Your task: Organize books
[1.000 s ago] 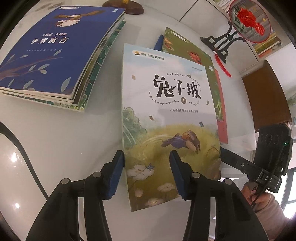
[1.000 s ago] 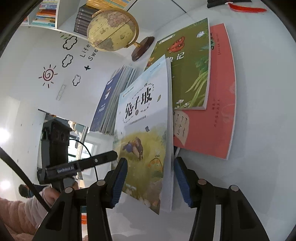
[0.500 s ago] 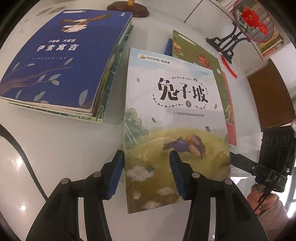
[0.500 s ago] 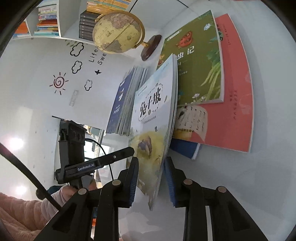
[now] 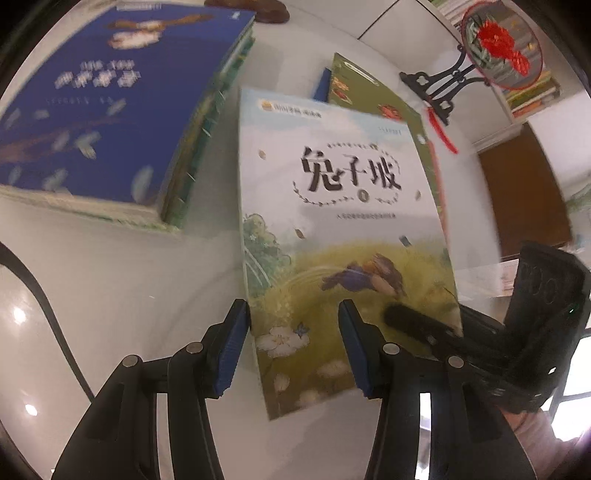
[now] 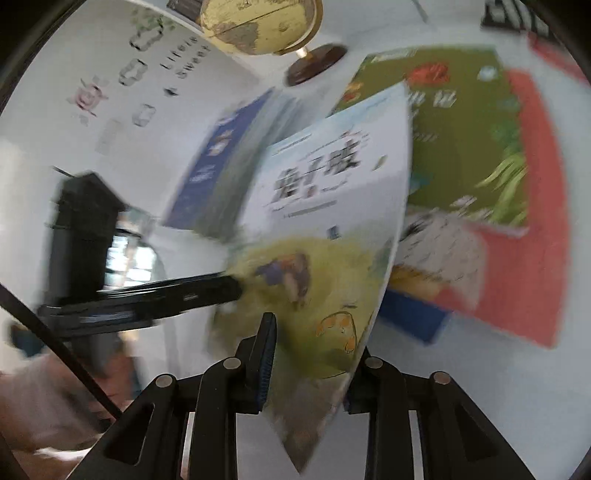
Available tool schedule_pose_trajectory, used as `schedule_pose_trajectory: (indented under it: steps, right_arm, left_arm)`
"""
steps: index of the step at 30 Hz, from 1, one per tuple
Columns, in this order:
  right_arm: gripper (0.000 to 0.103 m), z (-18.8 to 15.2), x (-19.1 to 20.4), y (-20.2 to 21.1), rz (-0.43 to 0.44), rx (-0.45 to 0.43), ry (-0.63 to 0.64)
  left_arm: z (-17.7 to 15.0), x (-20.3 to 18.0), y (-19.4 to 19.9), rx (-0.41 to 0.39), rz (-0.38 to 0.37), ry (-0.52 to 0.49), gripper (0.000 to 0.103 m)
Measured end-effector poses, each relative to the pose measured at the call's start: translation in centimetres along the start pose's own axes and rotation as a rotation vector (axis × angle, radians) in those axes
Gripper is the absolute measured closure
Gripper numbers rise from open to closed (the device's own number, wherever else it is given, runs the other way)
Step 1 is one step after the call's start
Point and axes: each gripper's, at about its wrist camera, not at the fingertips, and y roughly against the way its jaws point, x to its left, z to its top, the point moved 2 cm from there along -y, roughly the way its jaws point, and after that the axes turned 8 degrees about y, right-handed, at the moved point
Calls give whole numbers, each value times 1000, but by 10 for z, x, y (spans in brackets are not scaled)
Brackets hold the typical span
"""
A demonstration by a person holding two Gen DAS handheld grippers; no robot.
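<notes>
Glossy white tabletop (image 5: 110,295) lies nearest, reflecting lamp spots. On it rest a stack topped by a blue book (image 5: 103,110) and, to the right, a green book (image 6: 461,147) over a red book (image 6: 535,221). Behind stand a globe (image 6: 258,26), a round fan ornament (image 5: 502,48), bookshelves and a white wall with cloud decals.

The left gripper (image 5: 293,343) has its blue pads apart, one at each side of the pale picture book (image 5: 343,221), which is tilted up off the table. The right gripper (image 6: 310,362) has just been closing and is clamped on that book's lower edge.
</notes>
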Motion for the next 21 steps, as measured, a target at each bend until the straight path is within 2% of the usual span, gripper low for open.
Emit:
schedule_pose_trajectory:
  steps: [5,9,15,18,21]
  right_arm:
    - [85,7,16,12,-182,-26,163]
    - [88,7,31,23,-270,-52,277]
    - [88,16,41,44,-270,-114,282]
    - [88,24,57,53,-297,-138,331]
    - [88,39,68,56,-294,-170,324]
  left_arm:
    - [-8,-13,-5,1,-29,-8,57]
    - [-6,-23,9,-72,-99,-1,57]
    - [3,-26,34,-118,-203,13,57]
    - [7,-28,48,-156,-210,-2,57]
    - [13,-26,65,-203,-215,-8,57]
